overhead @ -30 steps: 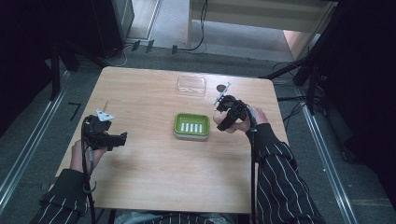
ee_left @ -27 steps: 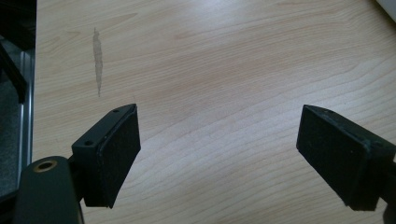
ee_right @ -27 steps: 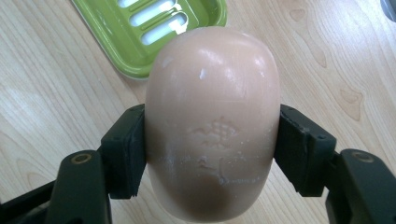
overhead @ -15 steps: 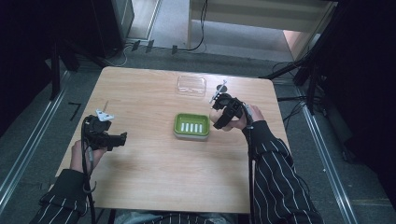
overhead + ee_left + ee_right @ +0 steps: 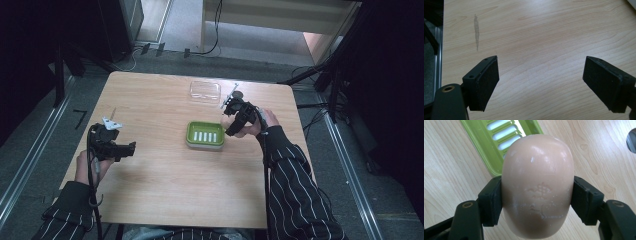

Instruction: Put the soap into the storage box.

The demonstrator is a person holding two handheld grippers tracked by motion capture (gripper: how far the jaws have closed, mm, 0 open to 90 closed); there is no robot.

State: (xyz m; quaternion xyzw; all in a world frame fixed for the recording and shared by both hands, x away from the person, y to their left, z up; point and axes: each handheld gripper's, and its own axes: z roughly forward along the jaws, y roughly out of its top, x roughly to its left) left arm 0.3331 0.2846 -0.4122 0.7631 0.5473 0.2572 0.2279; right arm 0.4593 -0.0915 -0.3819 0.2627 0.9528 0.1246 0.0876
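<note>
A pale pink oval soap bar sits between the pads of my right gripper, which is shut on it. In the high view the right gripper hovers at the right edge of the green slotted soap dish in the middle of the table. The same dish lies just beyond the soap in the right gripper view. My left gripper stays near the table's left side. Its jaws stand wide open over bare wood with nothing between them.
A clear plastic lid or box lies behind the dish toward the far edge, with a small dark round object to its right. The wooden table stands on a grey floor with metal rails and cables around it.
The right gripper has shifted only slightly with the soap, staying beside the dish's right edge. The left gripper has kept still.
</note>
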